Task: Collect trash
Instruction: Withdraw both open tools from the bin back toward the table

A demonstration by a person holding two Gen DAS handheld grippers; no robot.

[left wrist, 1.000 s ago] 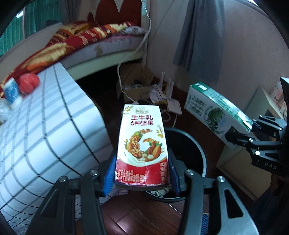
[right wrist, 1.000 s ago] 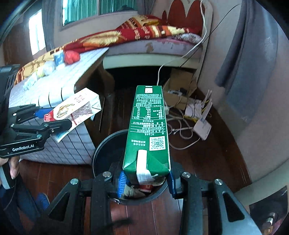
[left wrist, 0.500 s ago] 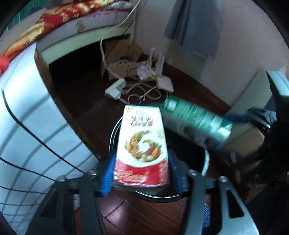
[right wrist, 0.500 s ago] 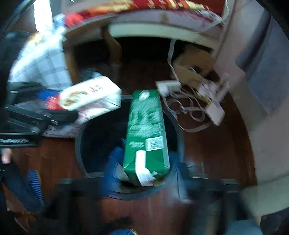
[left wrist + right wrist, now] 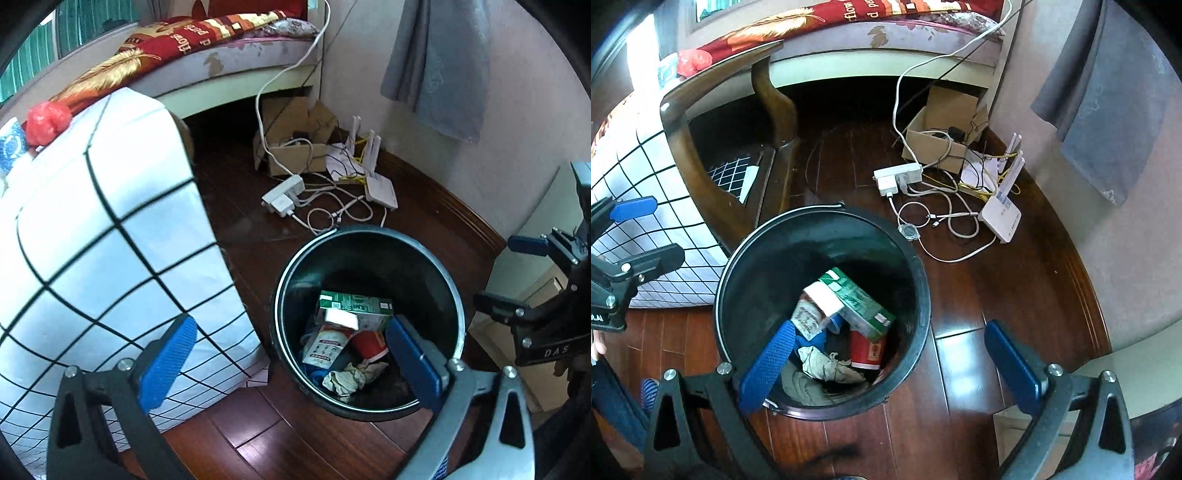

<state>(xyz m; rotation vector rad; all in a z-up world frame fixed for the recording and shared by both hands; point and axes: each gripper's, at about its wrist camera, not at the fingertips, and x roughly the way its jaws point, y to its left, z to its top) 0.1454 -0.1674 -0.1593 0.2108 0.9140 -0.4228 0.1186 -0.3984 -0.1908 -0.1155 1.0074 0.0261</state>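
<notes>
The dark wooden floor (image 5: 960,302) is carrying a black trash bin (image 5: 746,258), a white power strip (image 5: 897,179), a white router (image 5: 1001,218), an open cardboard box (image 5: 934,144), and the cloth-draped table (image 5: 110,229) is bearing a red bag (image 5: 48,120).

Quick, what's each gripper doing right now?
Left gripper: jaws opening wide, nothing between them.
Right gripper: open, empty.

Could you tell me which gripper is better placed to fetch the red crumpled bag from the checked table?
Probably the left gripper: empty, jaws opening, beside the checked table holding the red crumpled bag. The right gripper is beyond the bin.
</notes>
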